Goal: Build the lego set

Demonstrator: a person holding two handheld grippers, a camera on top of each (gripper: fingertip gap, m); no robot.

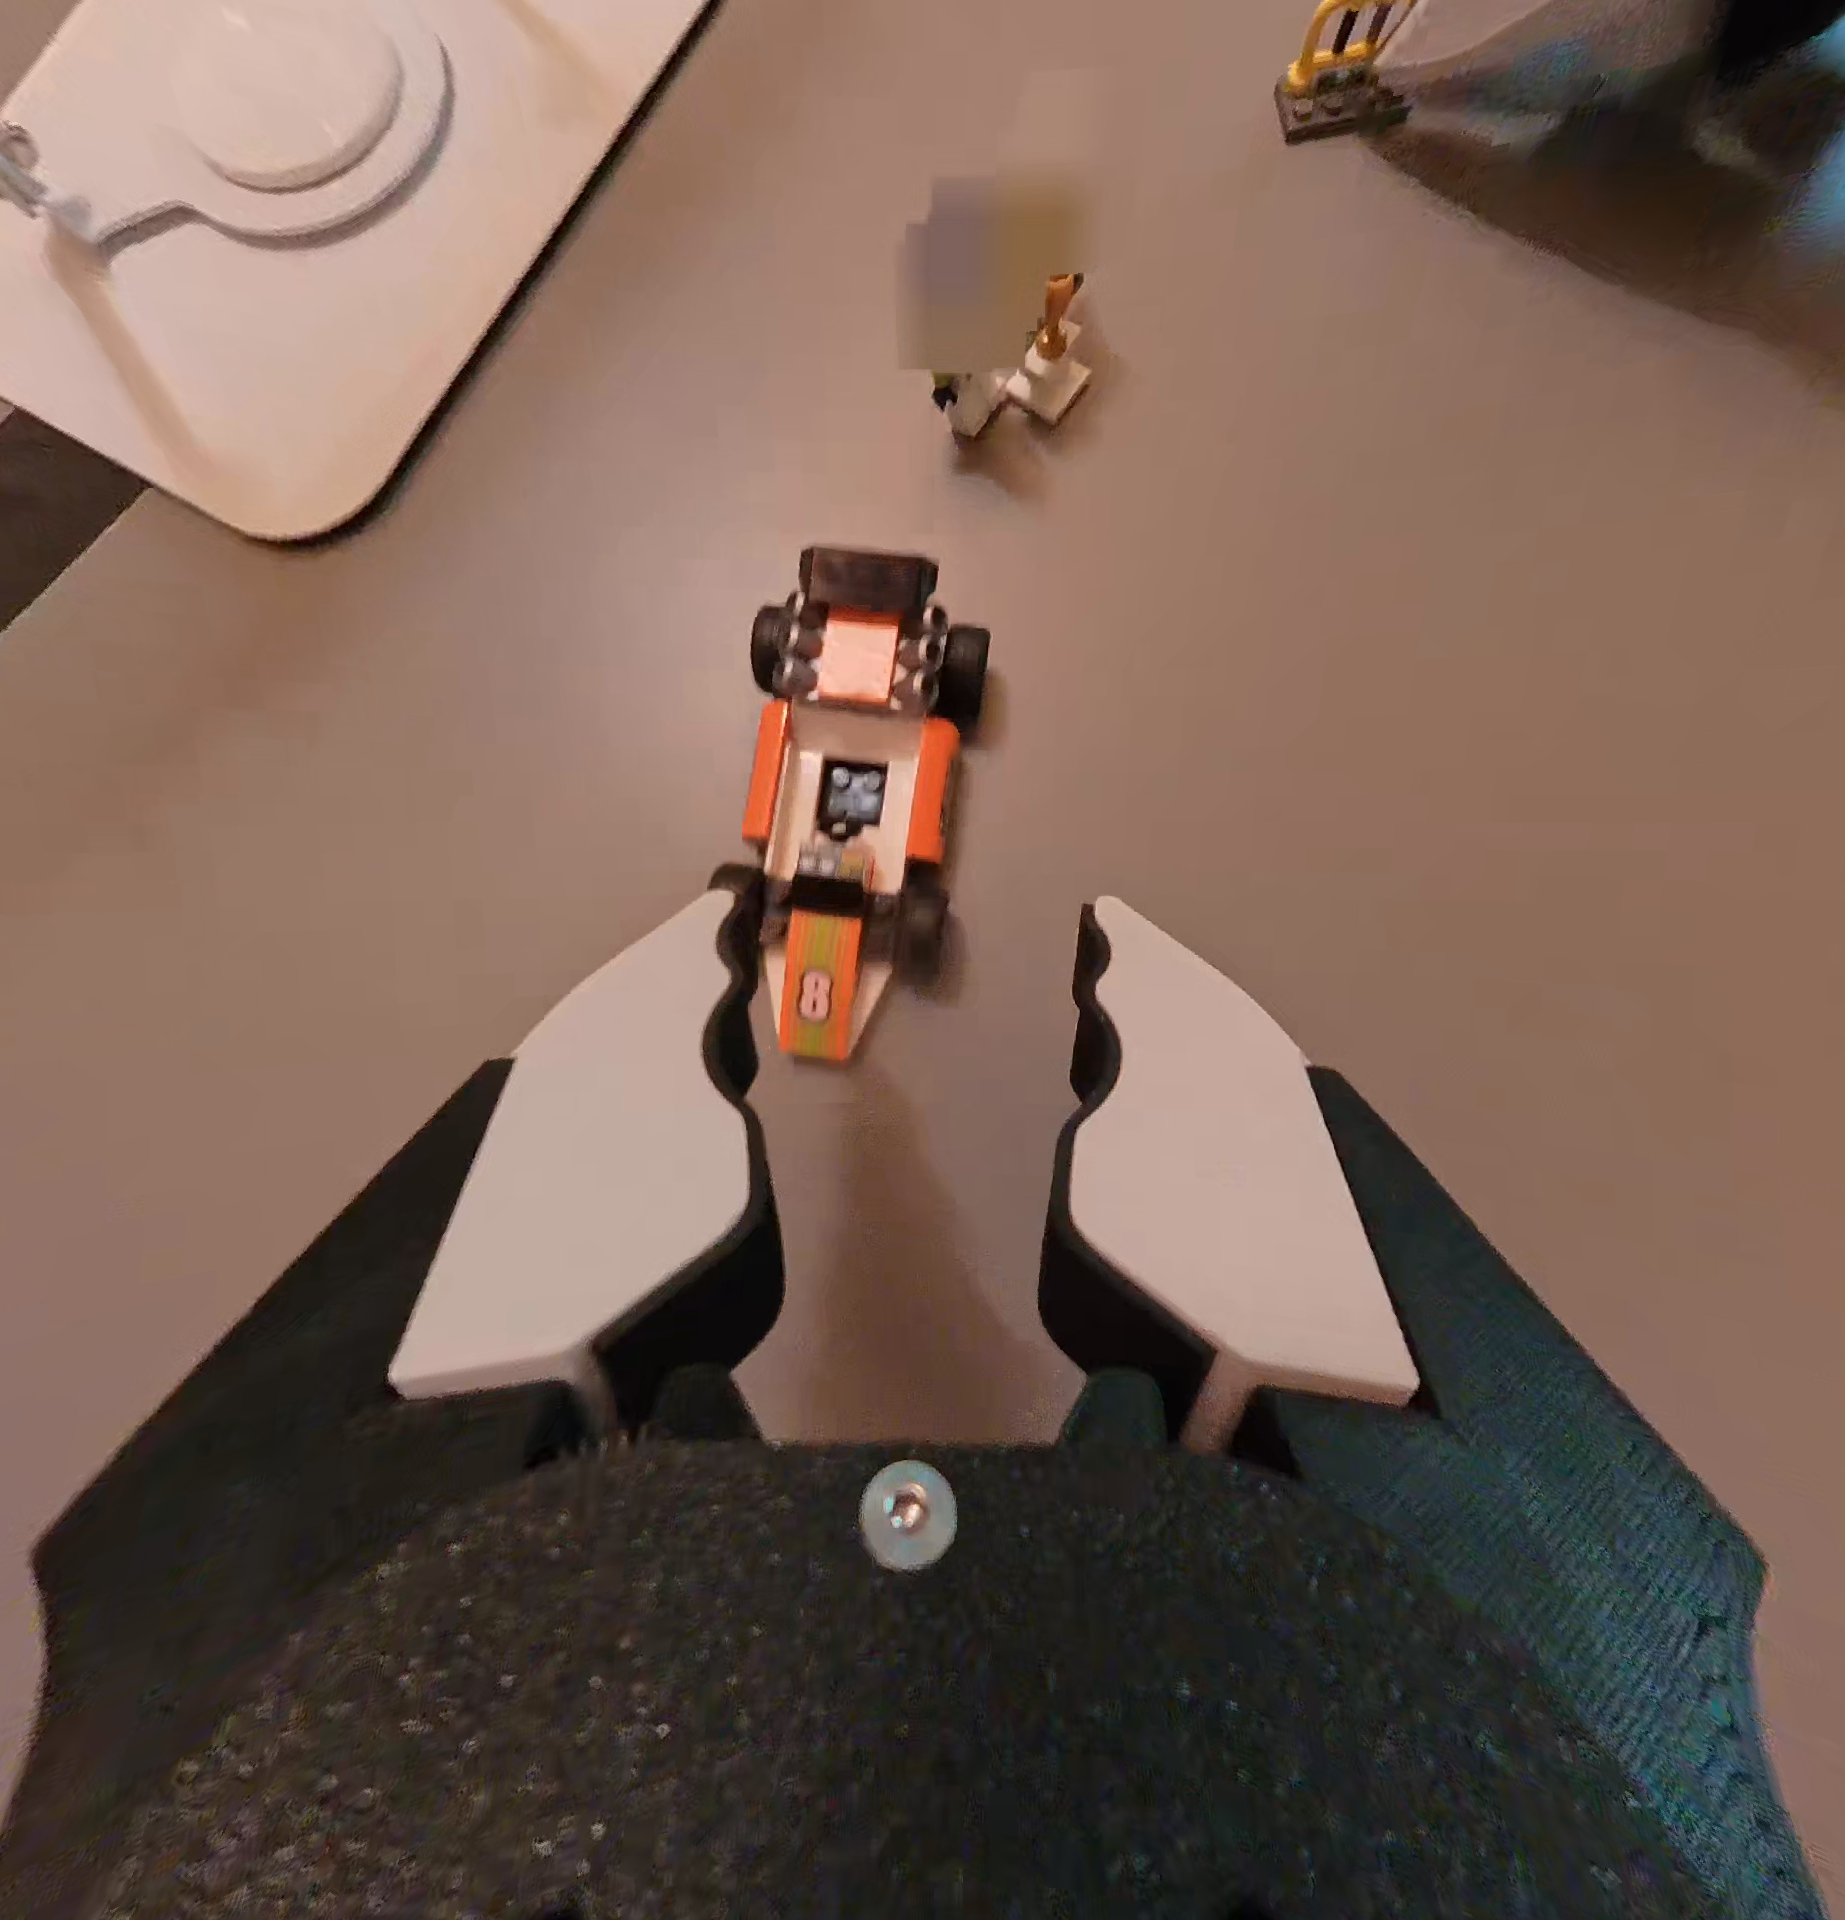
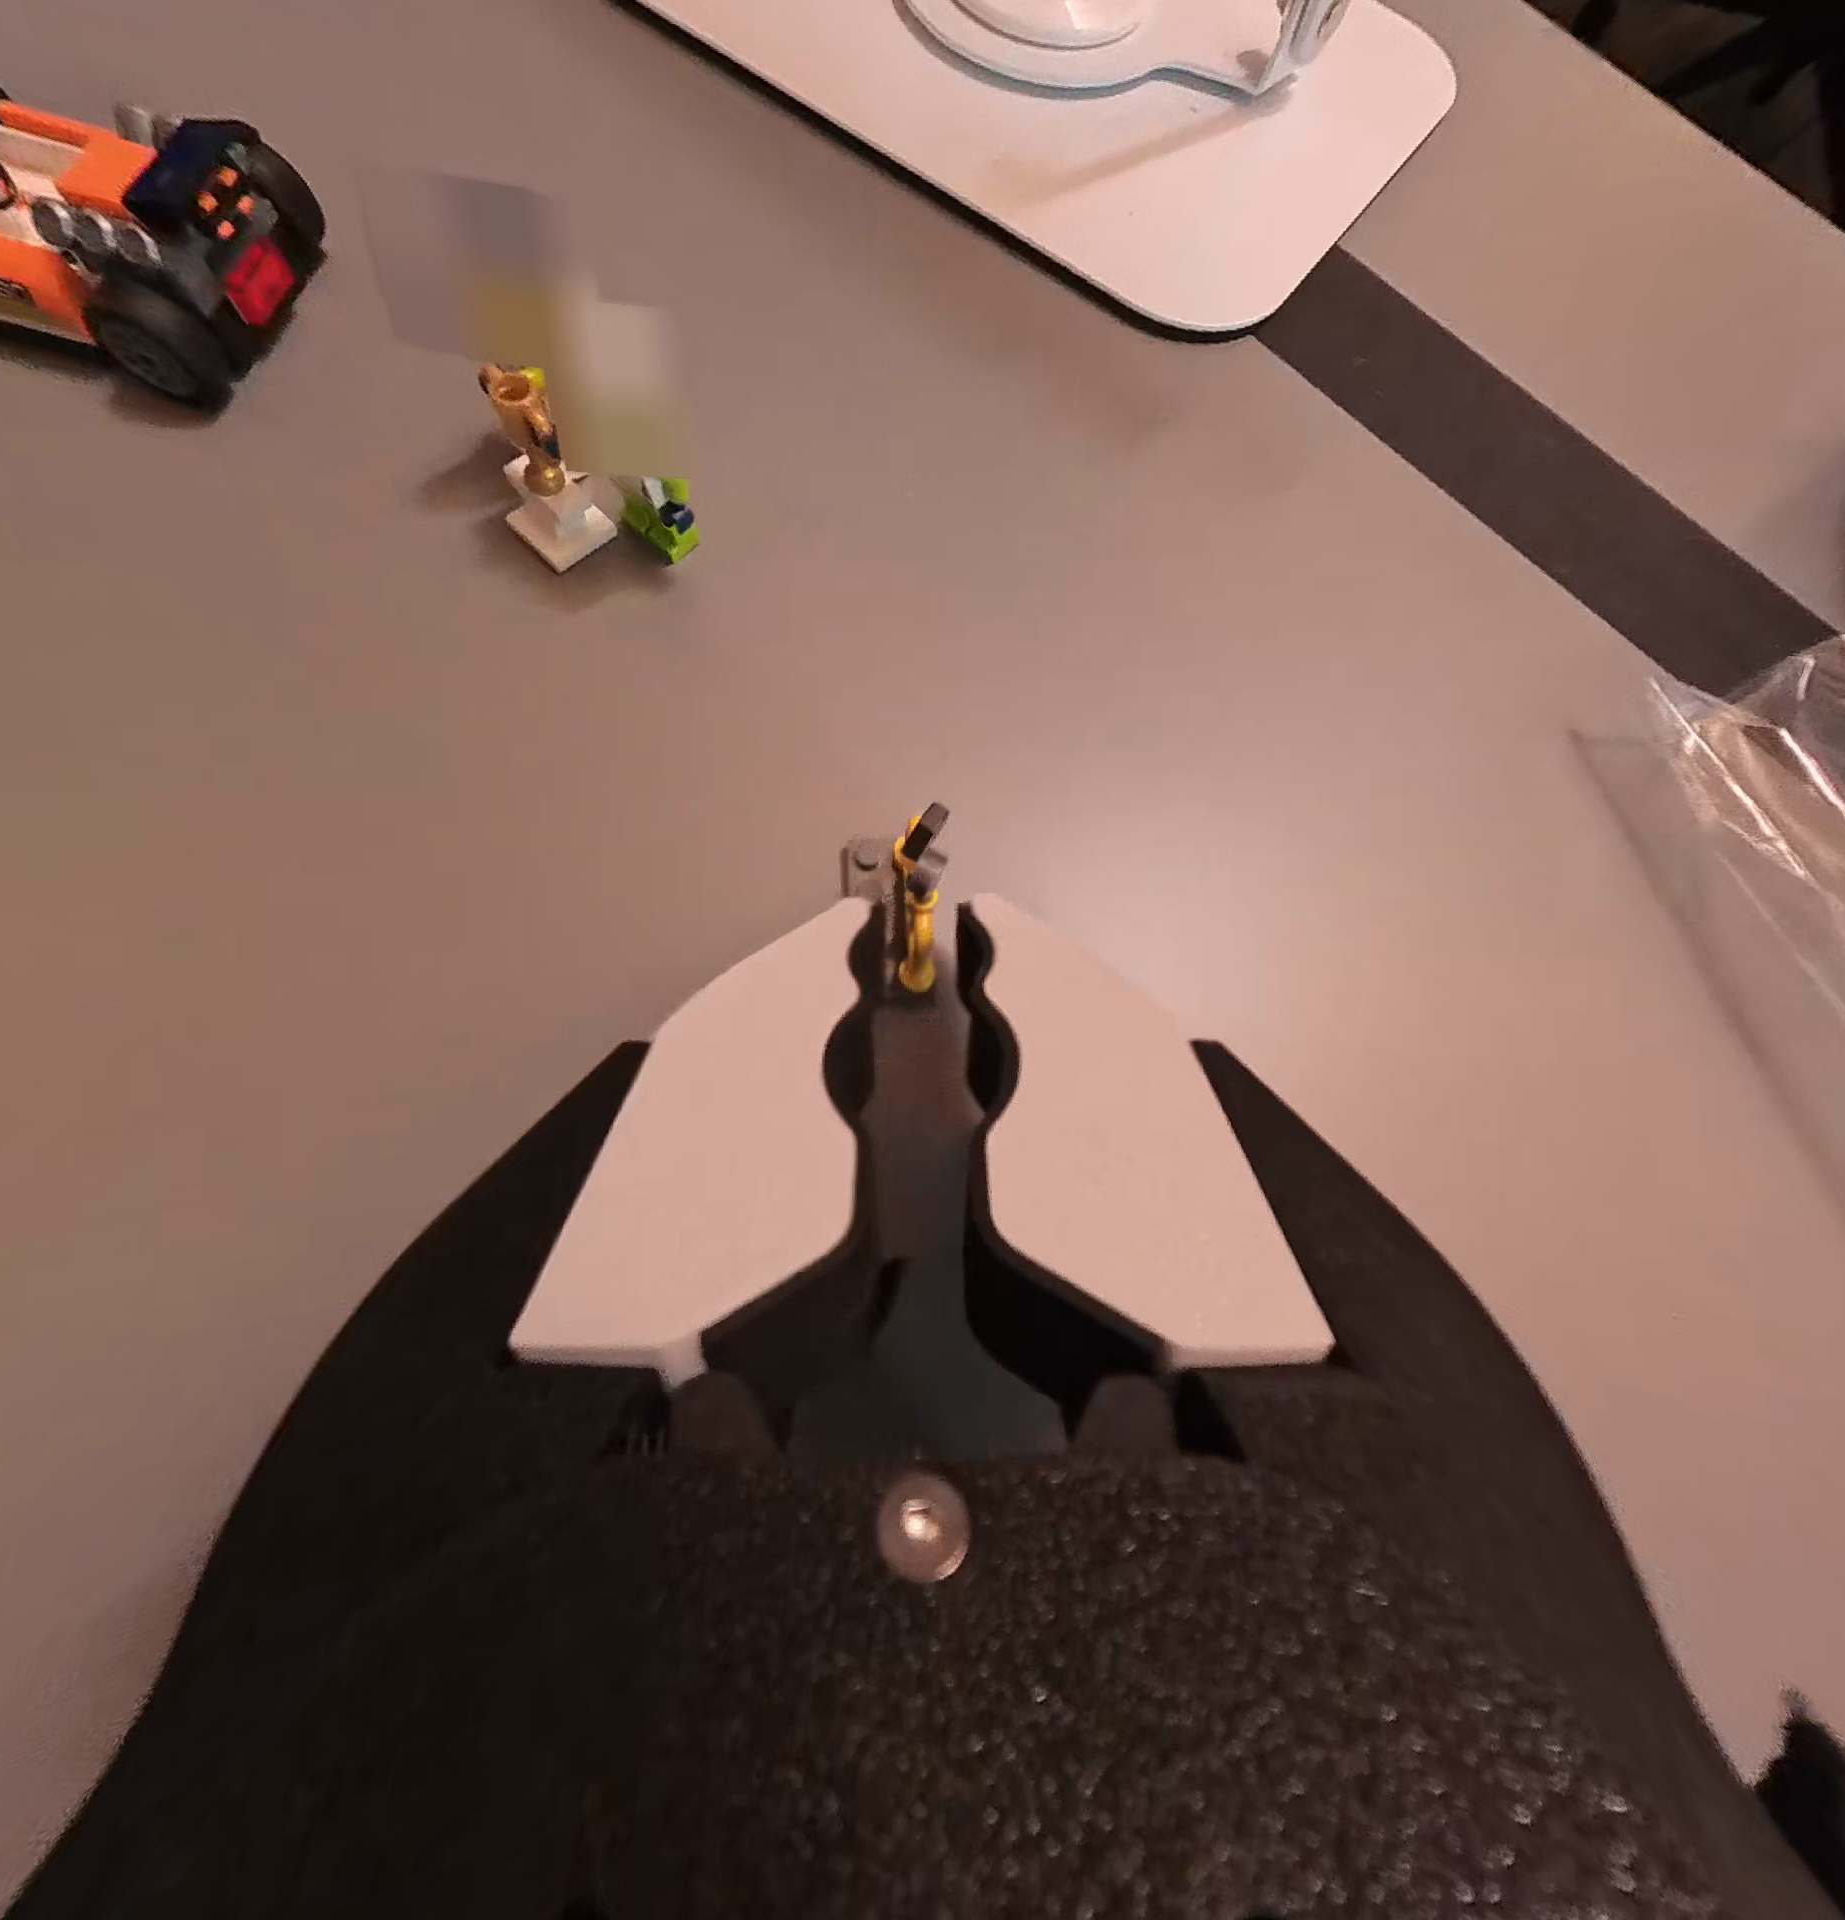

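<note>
My left hand-held gripper (image 1: 902,914) hung wide open above the grey desk (image 1: 1417,727), holding nothing. The one orange-and-white lego car (image 1: 850,790) lay just ahead, its pointed nose reaching in between my fingertips and close beside the left fingertip (image 1: 679,945); I could not tell whether they touched. Beyond the car stood one small gold trophy on a white base (image 1: 1053,358), beside a partly hidden green-and-white piece (image 1: 968,400).

My right hand-held gripper (image 2: 910,909) was nearly closed, pinching one small yellow-and-grey lego gate assembly (image 2: 913,883) at its tips above the desk's middle. One white flat stand base (image 1: 222,260) lay at the far edge, and one clear plastic bag (image 2: 1770,769) at the right edge.
</note>
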